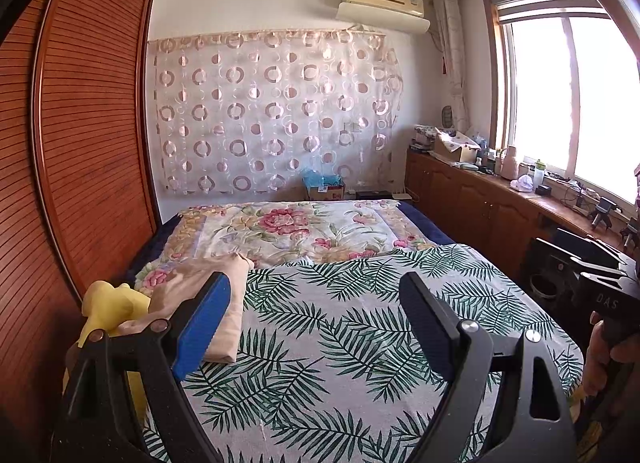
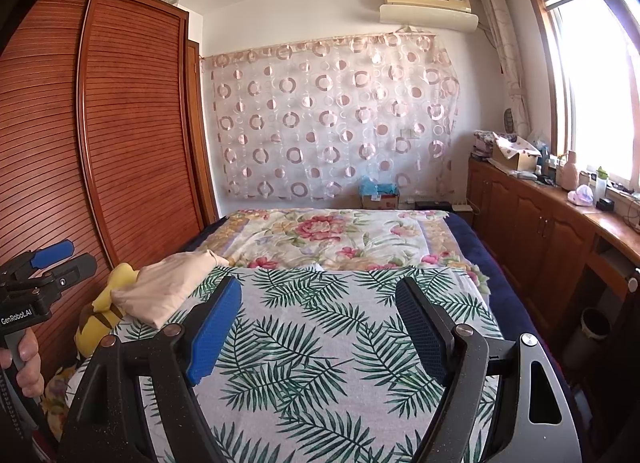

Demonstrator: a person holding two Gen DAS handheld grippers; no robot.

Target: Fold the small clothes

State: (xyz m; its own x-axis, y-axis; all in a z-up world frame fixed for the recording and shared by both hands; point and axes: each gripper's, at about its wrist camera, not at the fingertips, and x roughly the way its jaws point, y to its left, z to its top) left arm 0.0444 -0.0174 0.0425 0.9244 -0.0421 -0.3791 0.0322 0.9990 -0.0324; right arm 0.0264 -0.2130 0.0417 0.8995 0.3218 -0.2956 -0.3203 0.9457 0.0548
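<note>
A folded beige garment (image 1: pixel 236 299) lies at the left edge of the palm-leaf sheet (image 1: pixel 344 343) on the bed, partly behind my left gripper's blue pad. A yellow garment (image 1: pixel 108 305) is bunched just left of it. In the right wrist view the beige garment (image 2: pixel 168 289) rests against the yellow garment (image 2: pixel 105 309), which shows dark stripes. My left gripper (image 1: pixel 316 279) hovers open over the sheet, nothing between its fingers. My right gripper (image 2: pixel 318 283) is open and empty too, over the middle of the sheet (image 2: pixel 320 343). A hand holds each gripper.
A slatted wooden wardrobe (image 1: pixel 88 143) stands close along the bed's left side. A floral quilt (image 1: pixel 288 229) covers the far half of the bed. Low wooden cabinets (image 2: pixel 536 231) with clutter run under the window on the right, a bin (image 2: pixel 594 327) on the floor beside them.
</note>
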